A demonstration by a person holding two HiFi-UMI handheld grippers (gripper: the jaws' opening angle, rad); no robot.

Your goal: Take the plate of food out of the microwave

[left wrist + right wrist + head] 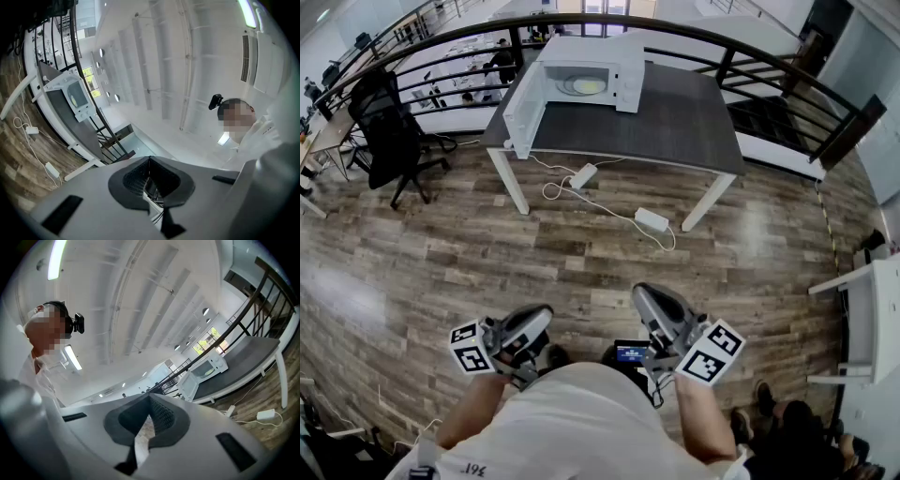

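Observation:
A white microwave (581,84) stands on the dark table (675,127) far ahead, its door (523,108) swung open to the left. Inside lies a plate of yellowish food (584,86). My left gripper (546,319) and right gripper (639,298) hang near my waist, several steps back from the table, both shut and empty. In the left gripper view the jaws (149,161) point up toward the ceiling, with the microwave (75,93) small at the left. The right gripper (149,399) also tilts upward, with the microwave (208,369) at the right.
A black office chair (394,131) stands left of the table. A power strip (581,175) and white adapter (652,220) with cables lie on the wood floor under the table. A curved black railing (769,56) runs behind it. A white stand (872,319) is at the right.

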